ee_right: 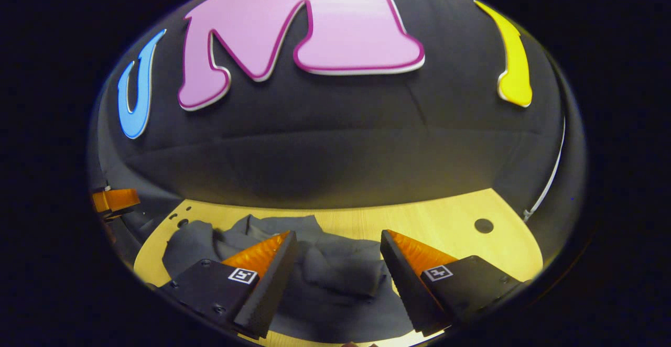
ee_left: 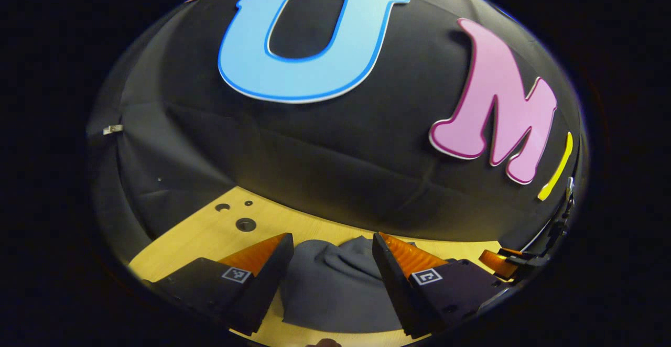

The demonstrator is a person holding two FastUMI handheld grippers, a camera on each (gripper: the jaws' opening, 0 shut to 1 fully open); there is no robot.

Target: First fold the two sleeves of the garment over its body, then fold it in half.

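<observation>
Left gripper view: garment (ee_left: 335, 284) between wide fingers (ee_left: 272, 263) | right gripper view: same, fingers (ee_right: 272, 263) wide

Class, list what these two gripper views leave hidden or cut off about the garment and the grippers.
- Left gripper view: the grey garment is cut off at the bottom edge and flanked by the left gripper, so its sleeves cannot be told.
- Right gripper view: the right gripper covers parts of the crumpled garment; which folds are sleeves is unclear.
- Left gripper view: the other gripper is cut off at the right edge.

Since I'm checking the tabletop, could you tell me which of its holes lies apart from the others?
The lone hole right of the garment; the others cluster at the table's left end.
</observation>
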